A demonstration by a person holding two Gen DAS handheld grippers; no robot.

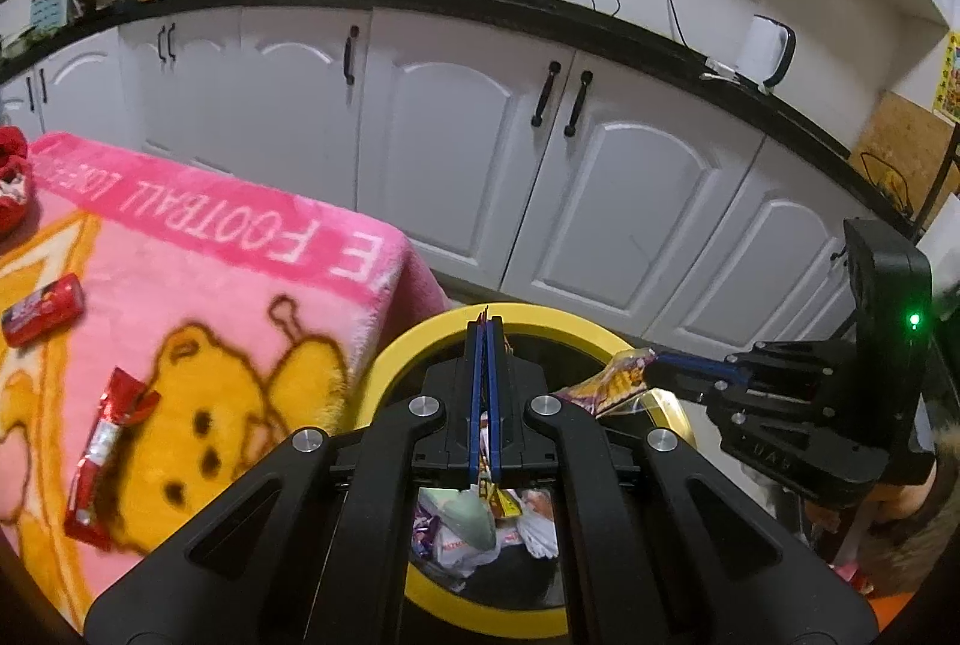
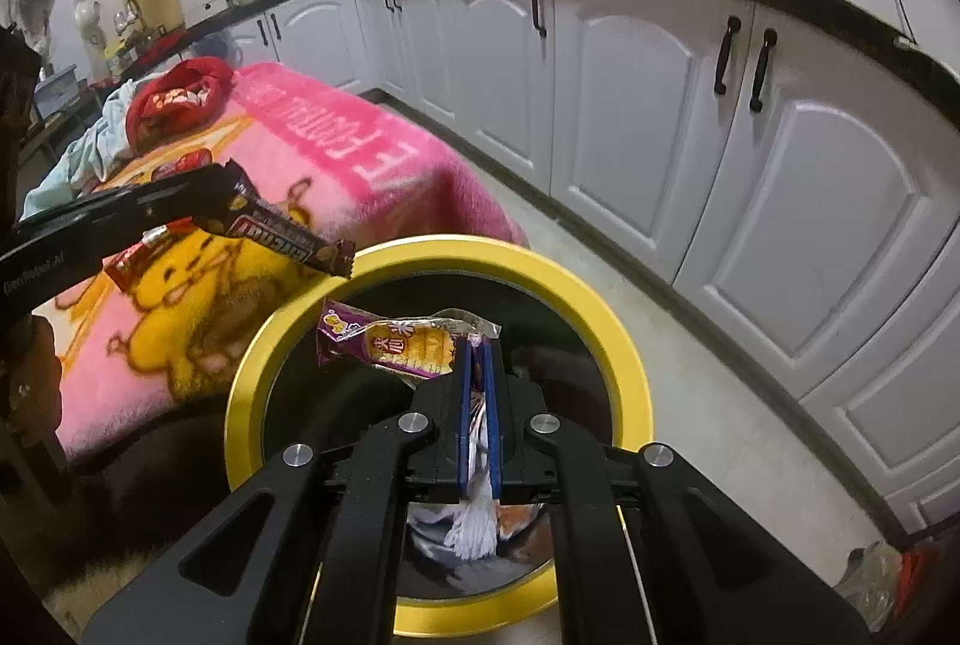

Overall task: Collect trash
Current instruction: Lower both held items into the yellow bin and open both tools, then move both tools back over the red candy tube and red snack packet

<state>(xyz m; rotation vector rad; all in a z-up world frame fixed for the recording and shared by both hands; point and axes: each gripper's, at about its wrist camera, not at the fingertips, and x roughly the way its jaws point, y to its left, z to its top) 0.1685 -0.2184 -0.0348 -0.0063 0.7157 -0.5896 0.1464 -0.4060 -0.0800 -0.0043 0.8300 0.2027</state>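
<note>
- left gripper [image 1: 486, 339] is clamped on a dark snickers-type candy bar wrapper [image 2: 282, 231], held out over the edge of the yellow-rimmed trash bin [image 2: 624, 345]
- right gripper [image 2: 479, 351] is pinched tight on a purple and yellow snack wrapper [image 2: 408, 342], hanging right above the bin opening
- bin already has crumpled wrappers [image 1: 480, 525] sitting at the bottom
- bin stands just beside the table with the pink bear blanket [image 1: 252, 321]
- on the blanket there's a long red wrapper [image 1: 105, 441] and a small red pack [image 1: 43, 309] further back
- white kitchen cabinets [image 1: 456, 135] behind
</note>
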